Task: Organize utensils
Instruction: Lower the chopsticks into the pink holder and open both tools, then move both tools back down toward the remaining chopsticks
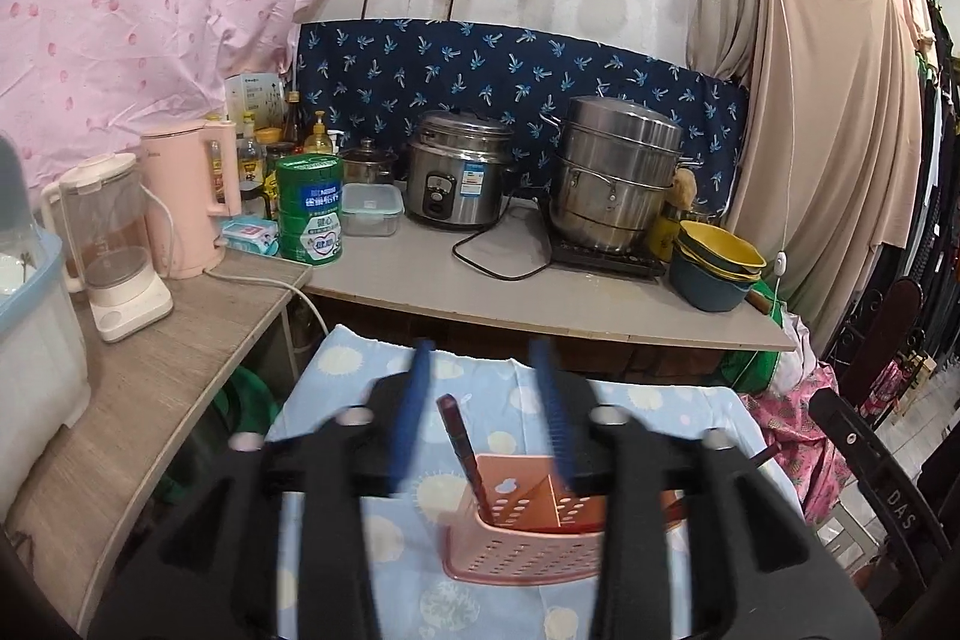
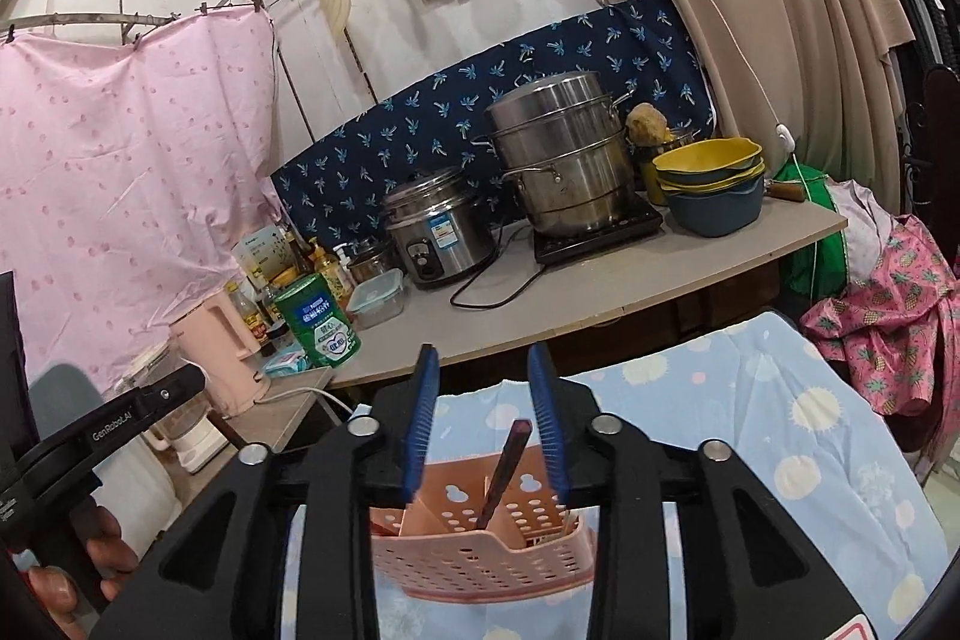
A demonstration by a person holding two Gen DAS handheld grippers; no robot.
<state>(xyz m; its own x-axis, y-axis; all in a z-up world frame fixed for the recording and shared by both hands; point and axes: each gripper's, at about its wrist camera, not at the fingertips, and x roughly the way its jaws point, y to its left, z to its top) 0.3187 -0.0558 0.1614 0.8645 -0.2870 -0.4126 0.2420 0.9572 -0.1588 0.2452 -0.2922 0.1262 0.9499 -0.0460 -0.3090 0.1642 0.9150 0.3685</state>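
A pink perforated utensil holder point(image 1: 528, 538) stands on a blue cloth with pale dots point(image 1: 480, 388). A dark red-brown utensil handle point(image 1: 462, 442) sticks up from it, leaning left. My left gripper point(image 1: 480, 412) hovers over the holder with its blue pads apart, open and empty, and blurred. In the right wrist view the same holder point(image 2: 480, 550) sits under my right gripper point(image 2: 483, 418), which is open and empty. The dark handle point(image 2: 507, 466) rises between its pads without touching them. The body of the other gripper point(image 2: 114, 424) shows at the left, held by a hand.
Behind the cloth is a counter point(image 1: 540, 298) with a rice cooker point(image 1: 459, 178), a steel steamer pot point(image 1: 618, 172), stacked yellow and blue bowls point(image 1: 717, 262), a green tin point(image 1: 311, 208) and a pink kettle point(image 1: 189, 202). A blender point(image 1: 114, 244) stands on a wooden side table. Clothes hang at the right.
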